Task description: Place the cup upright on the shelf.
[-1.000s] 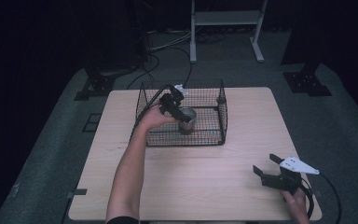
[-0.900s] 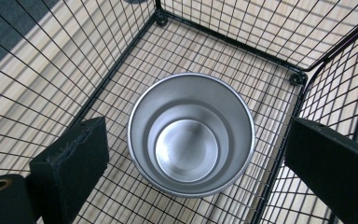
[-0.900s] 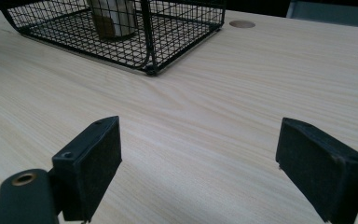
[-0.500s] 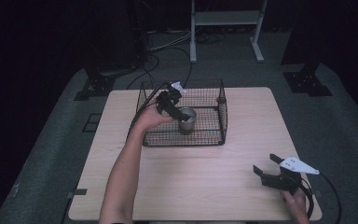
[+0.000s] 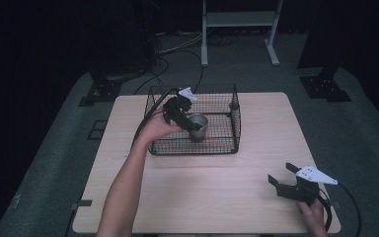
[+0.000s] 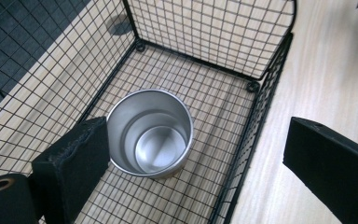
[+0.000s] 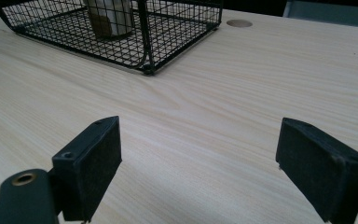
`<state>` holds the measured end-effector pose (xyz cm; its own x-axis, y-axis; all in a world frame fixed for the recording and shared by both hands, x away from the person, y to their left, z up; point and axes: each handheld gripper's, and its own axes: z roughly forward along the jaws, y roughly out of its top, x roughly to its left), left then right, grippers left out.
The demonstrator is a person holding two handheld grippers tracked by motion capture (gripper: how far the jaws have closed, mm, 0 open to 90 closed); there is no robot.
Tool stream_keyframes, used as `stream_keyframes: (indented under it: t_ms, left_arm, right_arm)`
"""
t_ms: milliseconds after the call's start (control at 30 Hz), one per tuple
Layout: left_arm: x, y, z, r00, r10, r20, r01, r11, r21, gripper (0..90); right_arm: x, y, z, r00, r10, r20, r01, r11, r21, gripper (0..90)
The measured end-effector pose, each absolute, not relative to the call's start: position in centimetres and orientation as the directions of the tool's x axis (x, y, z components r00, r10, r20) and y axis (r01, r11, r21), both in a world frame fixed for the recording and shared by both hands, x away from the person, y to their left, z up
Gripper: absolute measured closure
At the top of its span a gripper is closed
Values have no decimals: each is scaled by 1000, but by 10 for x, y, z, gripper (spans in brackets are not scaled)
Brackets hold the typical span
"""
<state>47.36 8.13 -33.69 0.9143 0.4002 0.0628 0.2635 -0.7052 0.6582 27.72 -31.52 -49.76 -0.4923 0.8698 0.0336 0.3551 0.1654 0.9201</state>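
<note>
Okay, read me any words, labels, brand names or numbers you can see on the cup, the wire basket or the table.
None: no readable text anywhere.
Metal cup: plain shiny steel, no print or logo.
Wire basket: bare black mesh, no tag.
Table: plain light wood grain, no markings.

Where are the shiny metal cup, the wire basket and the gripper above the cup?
metal cup (image 6: 156, 144): left gripper view, its inner bottom.
wire basket (image 5: 237, 121): high view, its right side wall.
left gripper (image 5: 193, 124): high view, midway between its fingertips, above the cup.
</note>
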Motion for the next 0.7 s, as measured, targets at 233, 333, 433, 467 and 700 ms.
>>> stream_keyframes:
  t_ms: [233,333,433,467,700]
  left_arm:
    - [461,90,-335,916,396,66,251,-693,676,62]
    - [455,93,-333,917,393,66,244,-685,686,62]
    - [449,95,-331,920,385,73,234,-689,686,62]
    - [447,95,-330,921,382,73,231,-688,688,61]
    - [432,97,-329,927,367,78,214,-688,694,61]
  right_arm:
    - [277,-316,-498,-487,872,49,361,150,920,134]
    - [278,-316,-498,-487,872,50,361,149,920,135]
    - [278,-316,-498,-486,872,47,362,153,919,135]
    - [278,-316,-498,-485,873,47,363,152,919,134]
    - [278,-317,-498,-483,874,50,364,148,920,134]
